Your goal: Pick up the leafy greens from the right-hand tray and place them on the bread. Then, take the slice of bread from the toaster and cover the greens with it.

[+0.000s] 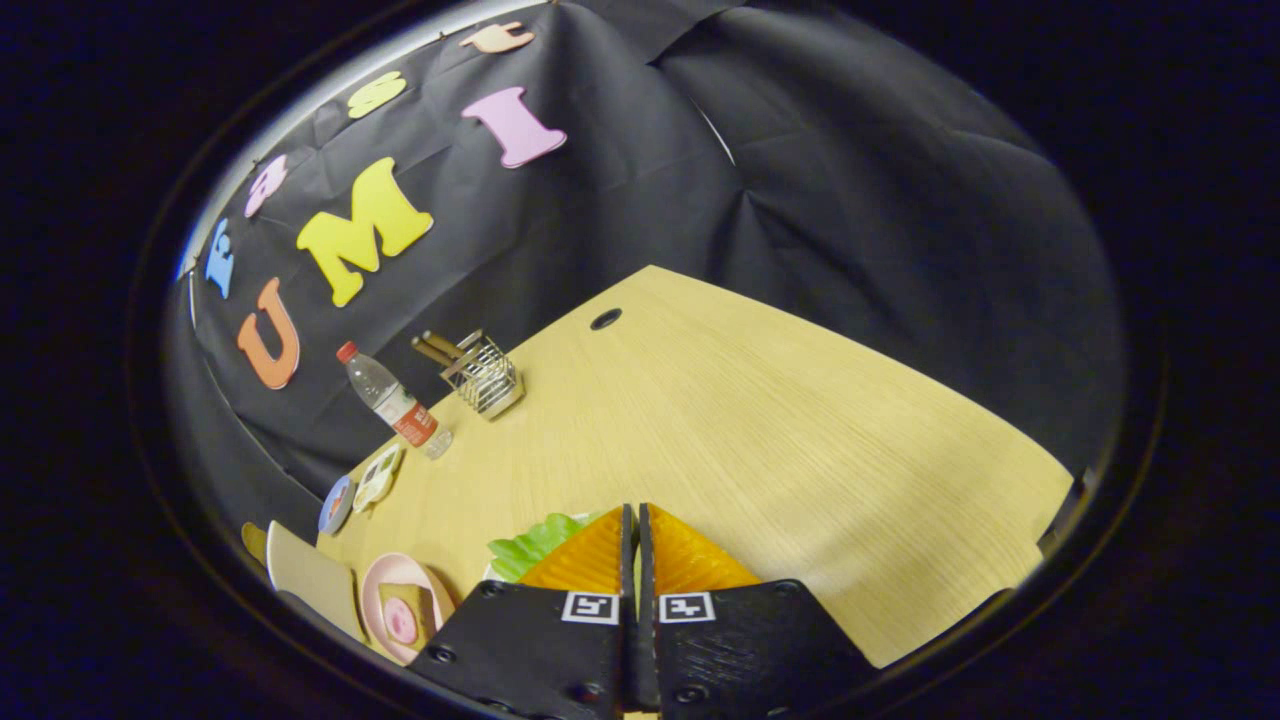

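Ahead and right of the claw [636,515] the counter [800,450] lies open; a bottle [393,400], wire rack [483,375] and plates [400,600] crowd its left edge.

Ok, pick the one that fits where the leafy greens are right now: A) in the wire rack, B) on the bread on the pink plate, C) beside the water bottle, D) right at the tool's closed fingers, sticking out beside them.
D: the leafy greens poke out beside the tool, whose fingers are nearly together, apart from the bread on the pink plate.
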### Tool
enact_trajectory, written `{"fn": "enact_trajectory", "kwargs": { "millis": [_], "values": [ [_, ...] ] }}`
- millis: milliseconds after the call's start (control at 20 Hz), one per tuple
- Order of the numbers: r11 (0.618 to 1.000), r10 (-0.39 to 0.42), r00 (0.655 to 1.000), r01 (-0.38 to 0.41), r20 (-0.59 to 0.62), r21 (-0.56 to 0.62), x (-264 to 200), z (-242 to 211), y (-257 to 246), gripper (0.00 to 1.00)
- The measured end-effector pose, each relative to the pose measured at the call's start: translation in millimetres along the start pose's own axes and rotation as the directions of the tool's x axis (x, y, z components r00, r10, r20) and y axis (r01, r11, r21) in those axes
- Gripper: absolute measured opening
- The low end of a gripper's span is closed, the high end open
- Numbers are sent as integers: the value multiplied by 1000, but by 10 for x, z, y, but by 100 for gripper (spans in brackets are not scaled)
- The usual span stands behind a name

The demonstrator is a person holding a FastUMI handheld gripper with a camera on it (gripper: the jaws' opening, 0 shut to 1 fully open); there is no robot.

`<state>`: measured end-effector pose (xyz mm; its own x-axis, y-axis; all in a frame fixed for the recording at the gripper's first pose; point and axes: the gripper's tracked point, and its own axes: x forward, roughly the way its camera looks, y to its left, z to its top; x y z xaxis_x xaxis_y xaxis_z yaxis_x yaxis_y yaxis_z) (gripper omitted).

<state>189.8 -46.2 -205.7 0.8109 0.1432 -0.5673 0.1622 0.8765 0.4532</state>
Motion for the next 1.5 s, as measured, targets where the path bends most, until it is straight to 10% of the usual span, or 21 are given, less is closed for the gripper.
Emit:
{"fn": "enact_trajectory", "kwargs": {
  "millis": [750, 1500],
  "values": [
    [972, 235, 957, -231, 168, -43, -1130, 97, 1622, 0],
    [905, 426, 904, -425, 28, -27, -889, -1219, 3256, 0]
  ]
}}
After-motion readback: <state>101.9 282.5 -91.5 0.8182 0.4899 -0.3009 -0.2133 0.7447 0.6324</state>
